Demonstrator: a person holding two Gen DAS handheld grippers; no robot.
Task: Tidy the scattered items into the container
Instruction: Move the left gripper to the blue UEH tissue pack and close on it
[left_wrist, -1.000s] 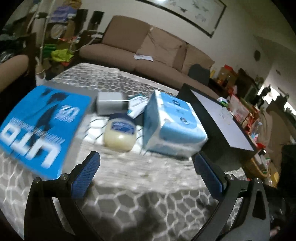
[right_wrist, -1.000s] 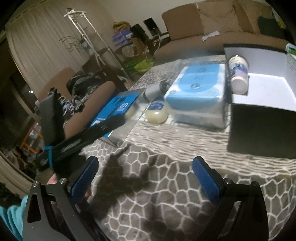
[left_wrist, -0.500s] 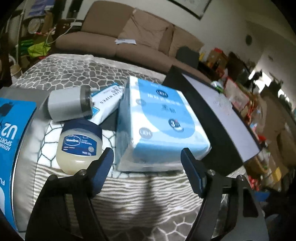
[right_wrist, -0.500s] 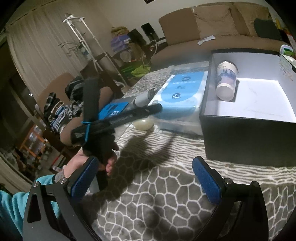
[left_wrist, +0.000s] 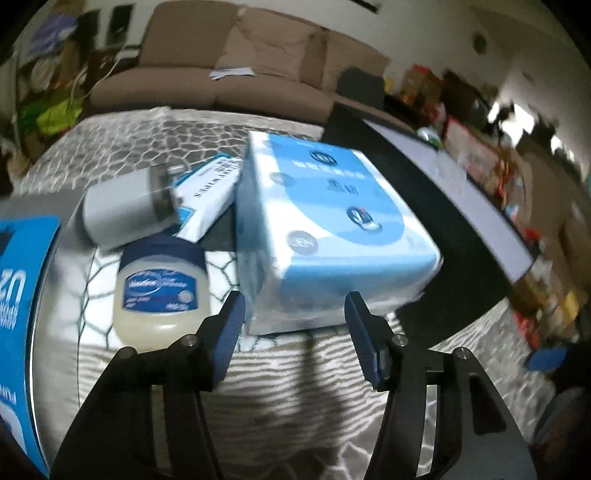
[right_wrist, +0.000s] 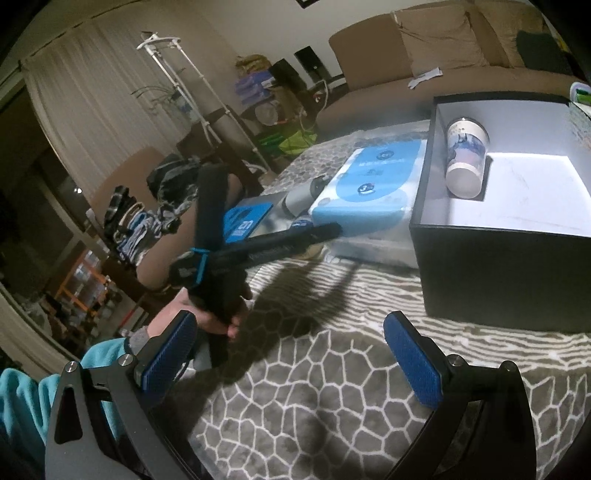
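The pale-blue tissue pack (left_wrist: 332, 229) lies on the patterned tablecloth (left_wrist: 295, 387) straight ahead of the left gripper (left_wrist: 295, 332), its near lower edge sitting between the two blue pads. The jaws are closing, yet the pads do not press on the pack: a gap shows on each side, so nothing is gripped. Just left of the left finger (left_wrist: 229, 332) stands a petroleum jelly jar (left_wrist: 160, 291) with a dark-blue lid, close beside the pack. Beyond the jar, further ahead and left, a grey cylinder (left_wrist: 125, 206) lies on its side against a white and blue toothpaste box (left_wrist: 210, 192), which rests against the pack's far left corner. At the far left edge a blue flat box (left_wrist: 22, 314) with white lettering lies on the cloth.

To the right of this gripper, touching or just beside the pack, stands the black container (left_wrist: 436, 229) with a white inside.

From the right gripper (right_wrist: 291, 354), whose jaws stand wide apart with nothing between them above bare cloth, the black container (right_wrist: 498, 273) is ahead and to the right. A white bottle (right_wrist: 465, 162) lies in its far left corner. Ahead and left, a hand (right_wrist: 207, 314) in a turquoise sleeve (right_wrist: 33, 391) holds the left gripper's handle (right_wrist: 218, 266), its fingers reaching towards the tissue pack (right_wrist: 369, 199). A brown sofa (right_wrist: 443, 66) stands beyond the table.
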